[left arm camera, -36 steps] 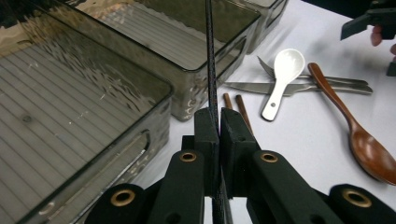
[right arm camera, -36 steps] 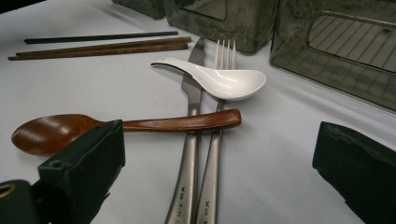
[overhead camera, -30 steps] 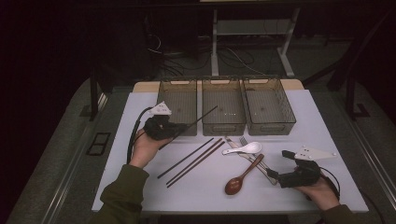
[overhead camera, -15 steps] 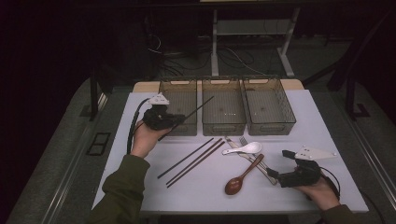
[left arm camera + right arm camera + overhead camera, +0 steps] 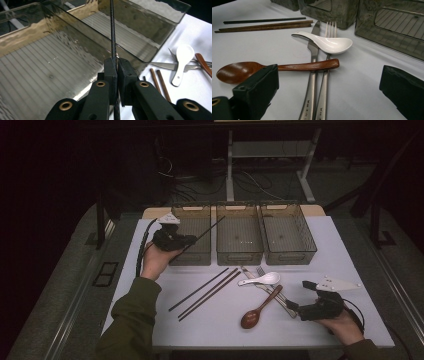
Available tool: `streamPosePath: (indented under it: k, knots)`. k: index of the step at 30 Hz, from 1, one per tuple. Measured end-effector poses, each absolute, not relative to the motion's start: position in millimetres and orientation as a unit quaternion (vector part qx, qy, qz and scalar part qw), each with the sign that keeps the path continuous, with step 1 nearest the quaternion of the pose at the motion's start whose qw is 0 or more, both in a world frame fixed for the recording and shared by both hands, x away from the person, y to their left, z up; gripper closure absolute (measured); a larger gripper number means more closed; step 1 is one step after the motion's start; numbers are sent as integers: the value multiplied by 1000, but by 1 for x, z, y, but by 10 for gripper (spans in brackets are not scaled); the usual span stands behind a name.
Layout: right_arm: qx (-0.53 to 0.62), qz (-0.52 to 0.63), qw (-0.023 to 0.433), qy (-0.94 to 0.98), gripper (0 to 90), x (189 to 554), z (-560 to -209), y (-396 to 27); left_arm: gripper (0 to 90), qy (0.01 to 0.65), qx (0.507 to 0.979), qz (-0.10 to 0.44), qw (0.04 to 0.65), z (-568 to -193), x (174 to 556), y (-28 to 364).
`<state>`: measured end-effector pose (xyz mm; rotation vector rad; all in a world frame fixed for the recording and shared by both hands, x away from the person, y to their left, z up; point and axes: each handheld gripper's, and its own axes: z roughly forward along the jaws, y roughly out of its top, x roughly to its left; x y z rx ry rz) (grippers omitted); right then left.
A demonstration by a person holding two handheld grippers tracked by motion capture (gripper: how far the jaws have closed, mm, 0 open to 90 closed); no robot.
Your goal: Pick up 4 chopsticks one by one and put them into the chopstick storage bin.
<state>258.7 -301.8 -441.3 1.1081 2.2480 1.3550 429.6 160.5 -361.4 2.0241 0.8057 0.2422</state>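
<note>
Chopstick (image 5: 113,30) clamped in left tongs (image 5: 117,65) — above left bin (image 5: 192,227) rim.

a thin black chopstick (image 5: 113,32) stood clamped at its lower end, slanting up over the leftmost smoky plastic bin (image 5: 192,227).

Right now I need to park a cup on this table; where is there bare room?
Free: the table near edge left of the chopsticks, and the strip between the bins and the right gripper. Crowded: the middle, where white spoon, wooden spoon, knife and fork overlap.
</note>
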Motion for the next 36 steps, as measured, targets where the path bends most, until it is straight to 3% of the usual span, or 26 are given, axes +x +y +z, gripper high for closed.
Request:
streamPosePath:
  k: [36]
  knots:
    - [387, 471, 143, 779, 21, 259, -441, -305, 847, 411, 805, 140, 404, -376, 490, 174]
